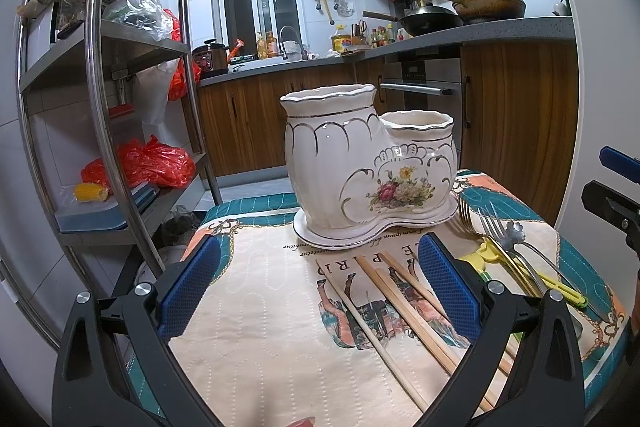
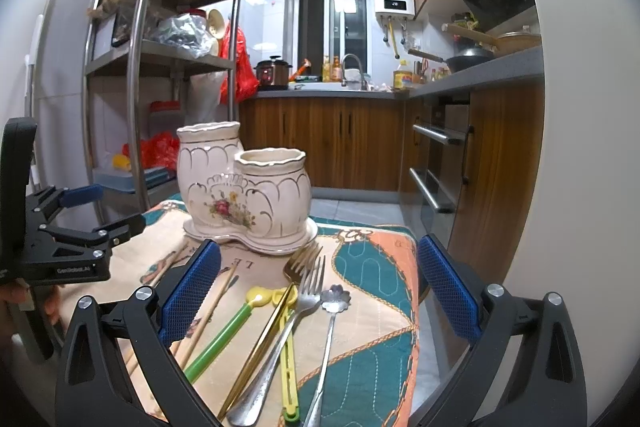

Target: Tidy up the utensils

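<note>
1. Kitchen surroundings fill the left wrist view: wooden cabinets, a grey countertop (image 1: 480,37) and a steel shelf rack (image 1: 120,75) on the left. Ahead, on a quilted teal, peach and cream cloth (image 1: 260,327), stands a white ceramic two-pot utensil holder with gold trim and a flower print (image 1: 360,163), upright on its matching saucer; what shows of the two mouths looks empty, though the insides are mostly hidden.
2. Pale wooden chopsticks (image 1: 384,307) lie loose on the cloth in front of the holder, between the blue pads and nearer the right pad. The left gripper (image 1: 320,291) is spread wide, holding nothing and touching none of the chopsticks as far as I can tell.
3. Right of the chopsticks lie a gold fork (image 1: 470,217), a silver fork (image 1: 490,223) and a small silver flower-headed spoon (image 1: 516,233), crossing over yellow plastic pieces.
4. From the right wrist view, the same holder (image 2: 244,195) stands ahead and left of centre, both pots upright.
5. The gold fork (image 2: 300,263), silver fork (image 2: 312,287), flower-headed spoon (image 2: 335,301) and a green-handled yellow plastic spoon (image 2: 224,331) lie between the pads; chopsticks (image 2: 212,315) pass just beside the left pad.
6. The right gripper (image 2: 320,291) is also wide apart and empty, above the cutlery.
7. The left gripper (image 2: 80,227) appears at the left edge, fingers parted.
</note>
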Tool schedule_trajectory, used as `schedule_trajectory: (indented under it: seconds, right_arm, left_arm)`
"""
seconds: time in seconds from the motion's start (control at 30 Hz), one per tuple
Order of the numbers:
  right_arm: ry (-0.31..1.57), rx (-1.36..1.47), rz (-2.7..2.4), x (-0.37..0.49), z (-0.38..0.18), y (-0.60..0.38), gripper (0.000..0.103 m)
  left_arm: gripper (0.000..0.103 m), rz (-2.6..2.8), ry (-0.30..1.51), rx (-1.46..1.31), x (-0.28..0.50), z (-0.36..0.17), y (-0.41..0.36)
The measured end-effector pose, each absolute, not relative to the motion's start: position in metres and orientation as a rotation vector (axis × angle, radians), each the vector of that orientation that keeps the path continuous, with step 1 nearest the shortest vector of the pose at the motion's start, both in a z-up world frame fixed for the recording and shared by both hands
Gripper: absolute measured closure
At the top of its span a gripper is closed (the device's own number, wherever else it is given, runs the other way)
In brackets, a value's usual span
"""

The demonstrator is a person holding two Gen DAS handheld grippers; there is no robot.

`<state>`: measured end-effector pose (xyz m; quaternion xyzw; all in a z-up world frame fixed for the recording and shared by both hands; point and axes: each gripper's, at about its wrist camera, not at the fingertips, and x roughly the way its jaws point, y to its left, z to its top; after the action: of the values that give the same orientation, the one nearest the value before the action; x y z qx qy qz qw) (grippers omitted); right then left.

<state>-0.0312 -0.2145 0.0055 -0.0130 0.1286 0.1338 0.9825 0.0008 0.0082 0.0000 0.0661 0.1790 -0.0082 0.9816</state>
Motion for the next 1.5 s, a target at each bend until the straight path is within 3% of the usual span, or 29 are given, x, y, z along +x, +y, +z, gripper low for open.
schedule_trajectory:
  seconds: [0.9,1.2,1.5]
  right_arm:
    - [0.282,-0.052,0.239,-0.025,-0.008,-0.215,0.005]
    - [0.613,-0.017,0.200,0.012,-0.036,-0.233,0.005]
    - [0.700,0.017,0.235,0.014,-0.039,-0.238,0.008]
  left_arm:
    - [0.005,-0.022,0.390,0.130,0.004,-0.004,0.011]
    - [0.005,-0.031,0.501,0.107,0.012,-0.011,0.017]
    - [0.005,-0.082,0.677,0.114,0.027,-0.031,0.010]
